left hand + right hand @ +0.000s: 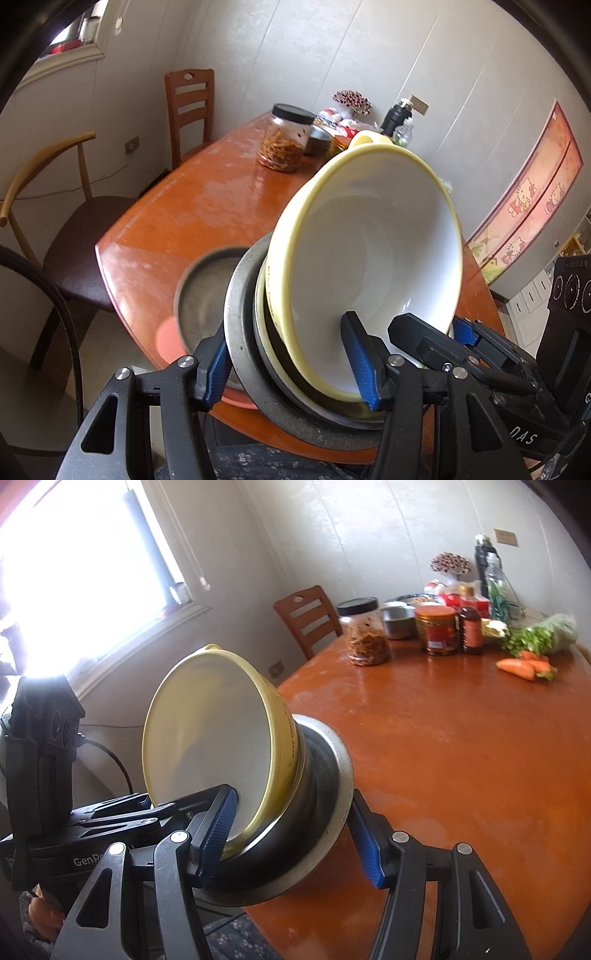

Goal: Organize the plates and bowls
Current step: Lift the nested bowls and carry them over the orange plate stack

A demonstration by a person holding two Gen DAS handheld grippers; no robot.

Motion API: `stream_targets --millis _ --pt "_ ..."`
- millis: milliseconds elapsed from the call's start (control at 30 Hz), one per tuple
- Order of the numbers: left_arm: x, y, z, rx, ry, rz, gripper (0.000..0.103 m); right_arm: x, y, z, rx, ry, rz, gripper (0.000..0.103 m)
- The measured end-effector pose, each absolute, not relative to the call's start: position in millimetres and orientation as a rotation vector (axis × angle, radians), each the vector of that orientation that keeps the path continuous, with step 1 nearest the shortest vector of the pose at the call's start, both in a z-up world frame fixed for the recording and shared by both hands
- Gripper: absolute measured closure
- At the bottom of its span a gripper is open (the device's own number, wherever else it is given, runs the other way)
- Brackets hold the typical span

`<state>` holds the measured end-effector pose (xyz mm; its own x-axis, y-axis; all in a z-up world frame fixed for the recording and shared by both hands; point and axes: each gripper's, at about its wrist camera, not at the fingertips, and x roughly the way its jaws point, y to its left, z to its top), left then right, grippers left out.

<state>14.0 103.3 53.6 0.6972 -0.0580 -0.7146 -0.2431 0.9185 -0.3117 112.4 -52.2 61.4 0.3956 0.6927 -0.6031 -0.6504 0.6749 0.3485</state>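
A tilted stack of bowls is held over the table's near edge. It is a yellow bowl [369, 240] with a white inside, nested in a grey metal bowl [240, 314] with a wide rim. My left gripper [290, 369] is shut across the stack's lower edge, with one blue pad [364, 365] inside the yellow bowl and the other against the metal rim. My right gripper [291, 838] is shut on the same stack from the other side, gripping the yellow bowl [218, 731] and metal bowl [325, 775]. Each gripper appears in the other's view: the right gripper [436, 326] and the left gripper [151, 803].
A grey dish [203, 291] lies on a pink plate [168, 338] near the front edge of the orange wooden table [461, 757]. At the table's far end stand jars [364, 631], bottles, a steel bowl, greens and carrots [524, 666]. Two chairs [190, 107] stand to the left.
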Motion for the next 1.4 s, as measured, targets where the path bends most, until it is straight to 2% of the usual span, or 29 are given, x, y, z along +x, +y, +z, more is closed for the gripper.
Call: stream_targets --millis 333,700,1100,1233,1400 --pt "19 127 57 -0.400 0.791 0.147 0.048 122 -25 67 0.054 0.779 0.904 0.040" --pt "40 136 10 -0.416 0.904 0.168 0.048 144 -12 19 0.068 0.886 0.915 0.040" --pt "43 134 6 -0.390 0.895 0.170 0.047 152 -12 4 0.082 0.914 0.920 0.039" --pt "40 135 10 -0.404 0.886 0.172 0.047 153 -12 4 0.081 0.912 0.906 0.028" --pt "35 134 13 -0.398 0.887 0.177 0.047 155 -16 5 0.083 0.915 0.887 0.028"
